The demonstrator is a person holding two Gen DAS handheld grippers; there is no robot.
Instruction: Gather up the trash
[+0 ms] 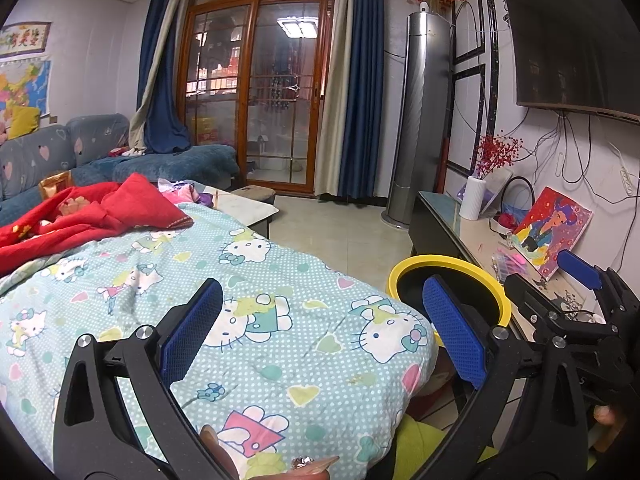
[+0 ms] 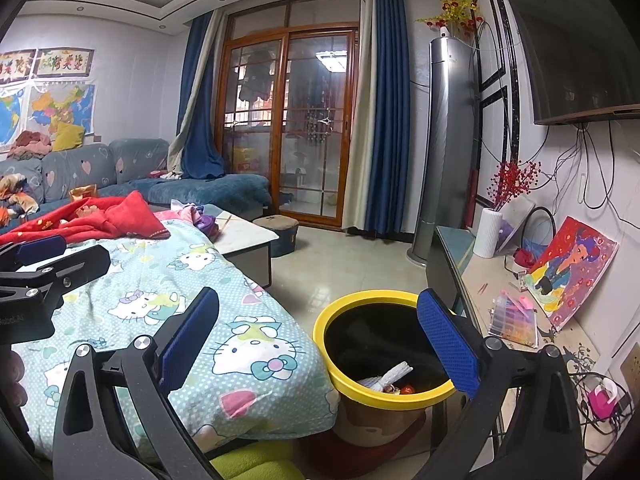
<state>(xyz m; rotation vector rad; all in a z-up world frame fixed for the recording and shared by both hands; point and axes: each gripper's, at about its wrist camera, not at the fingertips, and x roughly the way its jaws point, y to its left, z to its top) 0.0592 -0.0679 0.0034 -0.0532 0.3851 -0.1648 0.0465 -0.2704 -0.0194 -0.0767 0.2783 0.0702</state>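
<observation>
A trash bin (image 2: pixel 362 295) with a yellow rim and black liner stands on the floor between the quilt-covered surface and the TV stand. Inside it lie a crumpled white paper (image 2: pixel 390 376) and a small red-orange item (image 2: pixel 408 390). My right gripper (image 2: pixel 320 336) is open and empty, its right pad over the bin's rim. My left gripper (image 1: pixel 324 332) is open and empty above the Hello Kitty quilt (image 1: pixel 280 280), with the bin (image 1: pixel 440 260) behind its right finger. Each gripper shows at the edge of the other's view: right gripper (image 1: pixel 556 280), left gripper (image 2: pixel 64 256).
A red blanket (image 2: pixel 100 216) lies at the quilt's far end, with a marble coffee table (image 2: pixel 248 232) and stool (image 2: pixel 280 228) beyond. The TV stand (image 2: pixel 492 292) on the right holds a white vase, a painting (image 2: pixel 572 264) and a bead box. Tiled floor runs toward the glass doors.
</observation>
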